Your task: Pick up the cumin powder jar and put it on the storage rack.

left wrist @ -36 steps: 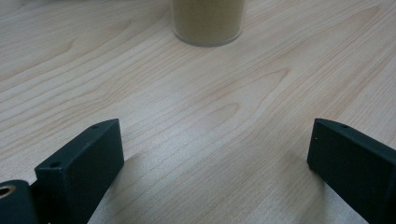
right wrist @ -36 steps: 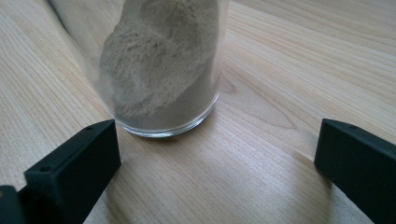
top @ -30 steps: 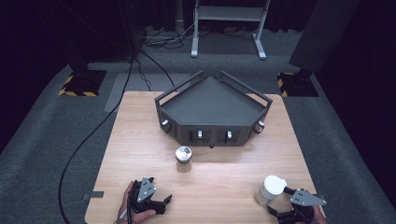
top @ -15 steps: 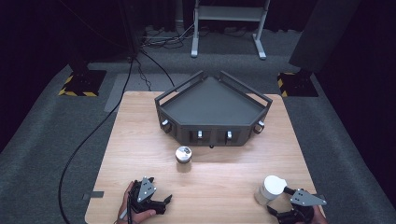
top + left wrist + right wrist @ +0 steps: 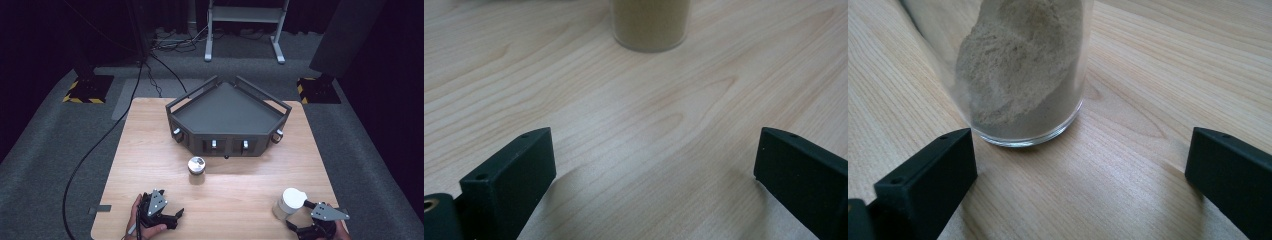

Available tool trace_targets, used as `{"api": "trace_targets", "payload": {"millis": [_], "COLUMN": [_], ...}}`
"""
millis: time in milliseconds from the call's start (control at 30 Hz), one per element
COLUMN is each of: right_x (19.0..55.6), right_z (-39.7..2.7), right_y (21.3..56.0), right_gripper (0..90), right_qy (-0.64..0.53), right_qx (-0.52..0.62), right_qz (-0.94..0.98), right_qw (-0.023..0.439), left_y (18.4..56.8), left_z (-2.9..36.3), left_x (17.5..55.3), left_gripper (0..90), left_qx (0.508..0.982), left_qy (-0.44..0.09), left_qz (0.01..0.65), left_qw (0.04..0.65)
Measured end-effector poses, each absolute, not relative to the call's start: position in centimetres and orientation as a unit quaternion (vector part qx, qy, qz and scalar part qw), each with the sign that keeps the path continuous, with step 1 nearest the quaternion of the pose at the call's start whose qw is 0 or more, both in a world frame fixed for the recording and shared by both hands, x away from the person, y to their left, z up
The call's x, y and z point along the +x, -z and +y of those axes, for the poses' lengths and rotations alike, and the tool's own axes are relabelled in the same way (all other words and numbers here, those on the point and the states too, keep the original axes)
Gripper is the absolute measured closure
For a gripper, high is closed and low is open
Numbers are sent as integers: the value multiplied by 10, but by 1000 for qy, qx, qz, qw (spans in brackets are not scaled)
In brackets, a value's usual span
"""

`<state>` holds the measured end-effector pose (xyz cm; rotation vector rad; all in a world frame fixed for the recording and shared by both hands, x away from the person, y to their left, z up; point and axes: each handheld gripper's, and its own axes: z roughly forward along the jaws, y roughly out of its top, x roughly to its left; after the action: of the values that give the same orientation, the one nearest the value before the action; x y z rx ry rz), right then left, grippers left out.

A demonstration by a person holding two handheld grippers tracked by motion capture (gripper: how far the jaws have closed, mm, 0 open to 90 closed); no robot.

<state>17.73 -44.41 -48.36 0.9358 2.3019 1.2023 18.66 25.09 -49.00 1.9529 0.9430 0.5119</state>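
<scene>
Left gripper (image 5: 167, 218): near left of the wooden bench (image 5: 150, 150), jaws spread wide, holding nothing.
Right gripper (image 5: 300, 220): near right corner, jaws wide apart, empty.
White-lidded jar (image 5: 289, 204): upright, powder inside, just beyond the right jaws.
Small jar (image 5: 196, 166): mid-bench, just near of the tray.
Dark angular tray (image 5: 227, 107): far middle of the bench.

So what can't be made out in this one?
- Left gripper view: the jar is cut off by the top edge, so its lid and upper part are unseen.
- Right gripper view: the white-lidded jar is cut off above; its lid is unseen.
- High view: the small fittings along the dark tray front wall are too small to identify.
</scene>
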Motion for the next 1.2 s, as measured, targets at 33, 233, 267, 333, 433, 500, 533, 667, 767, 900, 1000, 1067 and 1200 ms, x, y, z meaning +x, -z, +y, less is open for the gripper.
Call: {"api": "trace_targets", "payload": {"millis": [33,233,267,333,433,500,533,667,767,900,1000,1067,1200], "right_x": [177,177,177,177,177,177,177,177,177,177,177,177,177], "right_z": [-444,-444,-444,-444,-444,-444,-444,-444,-444,-444,-444,-444,-444], "right_y": [484,484,484,484,484,484,484,484,484,484,484,484,484], "right_gripper": [0,0,0,0,0,0,0,0,0,0,0,0,0], "right_qy": [-428,-428,-428,-428,-428,-428,-428,-428,-427,-428,-428,-428,-428], "right_qx": [333,333,333,333,333,333,333,333,334,334,334,334,334], "right_qz": [819,819,819,819,819,819,819,819,819,819,819,818,819], "right_qw": [189,189,189,189,189,189,189,189,190,190,190,190,190], "left_y": [490,485,483,479,474,471,470,465,460,456,450,448,445], "left_z": [252,255,254,251,249,248,247,245,243,240,237,235,232], "left_x": [187,189,189,191,194,196,197,202,207,211,217,221,227], "left_gripper": [31,31,31,31,31,31,31,31,31,31,31,31,31], "left_qx": [783,760,758,756,756,756,755,755,755,755,758,759,759], "left_qy": [-204,-205,-208,-213,-216,-219,-217,-218,-217,-218,-219,-217,-217], "left_qz": [384,393,395,394,389,388,388,384,379,376,373,370,368], "left_qw": [444,475,476,477,480,480,482,484,488,491,489,490,491]}}
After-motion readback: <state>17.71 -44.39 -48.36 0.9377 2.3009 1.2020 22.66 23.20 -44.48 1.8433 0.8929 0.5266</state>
